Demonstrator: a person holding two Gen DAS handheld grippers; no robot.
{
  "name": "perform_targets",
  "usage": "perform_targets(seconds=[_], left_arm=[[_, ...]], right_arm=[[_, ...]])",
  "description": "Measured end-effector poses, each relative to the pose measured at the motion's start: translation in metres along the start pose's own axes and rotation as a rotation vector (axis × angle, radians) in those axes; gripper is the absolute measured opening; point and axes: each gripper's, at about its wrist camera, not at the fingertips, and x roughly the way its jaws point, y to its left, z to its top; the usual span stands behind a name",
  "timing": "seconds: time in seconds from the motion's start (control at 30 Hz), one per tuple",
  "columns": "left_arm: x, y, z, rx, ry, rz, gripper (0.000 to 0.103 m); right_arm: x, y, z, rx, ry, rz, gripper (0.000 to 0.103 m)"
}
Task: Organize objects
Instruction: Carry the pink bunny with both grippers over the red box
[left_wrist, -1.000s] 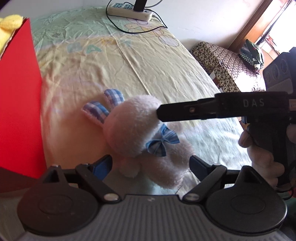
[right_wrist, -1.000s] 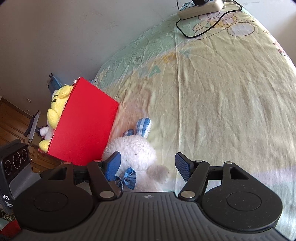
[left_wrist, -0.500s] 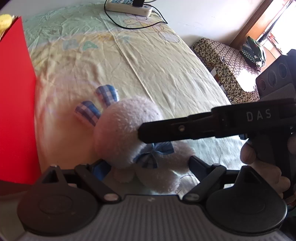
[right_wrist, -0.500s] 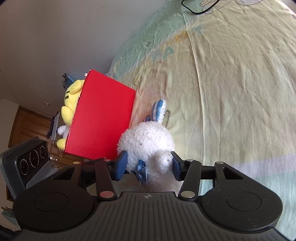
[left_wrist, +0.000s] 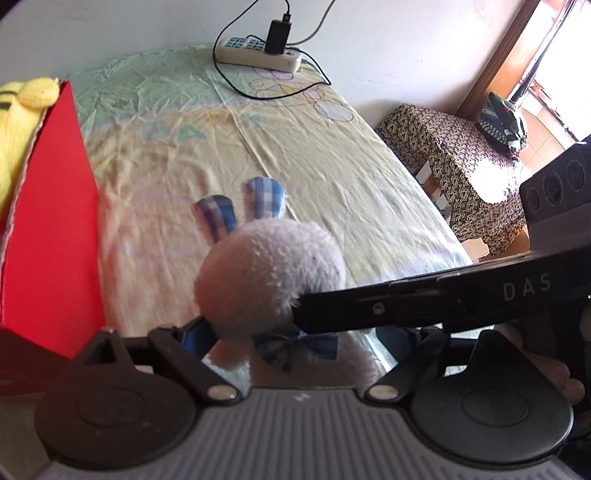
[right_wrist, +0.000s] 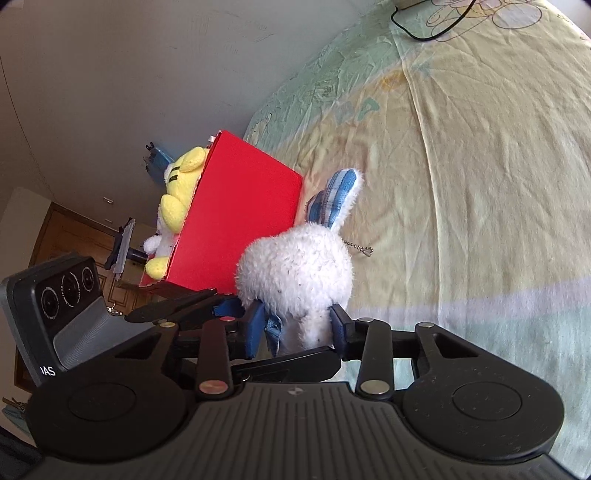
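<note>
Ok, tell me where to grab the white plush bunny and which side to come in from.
Grip the bunny at the narrow neck below its round head, where the right hand-held gripper has just been closing and now presses both sides. Come in from the body end, opposite the plaid ears: the head is too wide and fluffy, the ears are floppy, and the red box crowds one flank.

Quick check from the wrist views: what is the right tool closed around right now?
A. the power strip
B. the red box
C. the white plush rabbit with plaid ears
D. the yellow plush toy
C. In the right wrist view the right tool has just been closing, and its blue pads press both sides of the white plush rabbit; the red box stands apart behind it.
</note>
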Motion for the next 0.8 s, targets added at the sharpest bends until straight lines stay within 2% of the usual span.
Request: perform_targets(seconds=[0.2,0.43,0.8], left_arm=[[-0.028,-0.005,0.001,0.015,-0.068,0.016,0.089],[-0.076,-0.005,0.006,0.081,-0.198,0.034,0.089],[-0.152,0.041,0.003,0.167,-0.342,0.037,0.089]], right_arm=[[-0.008,0.021,0.0,-0.057,-0.046,0.018,0.04],[-0.018,0.056,0.0,-0.108,-0.15,0.065,0.04],[0.007,0.133,-0.009,-0.165,-0.29,0.089,0.041]])
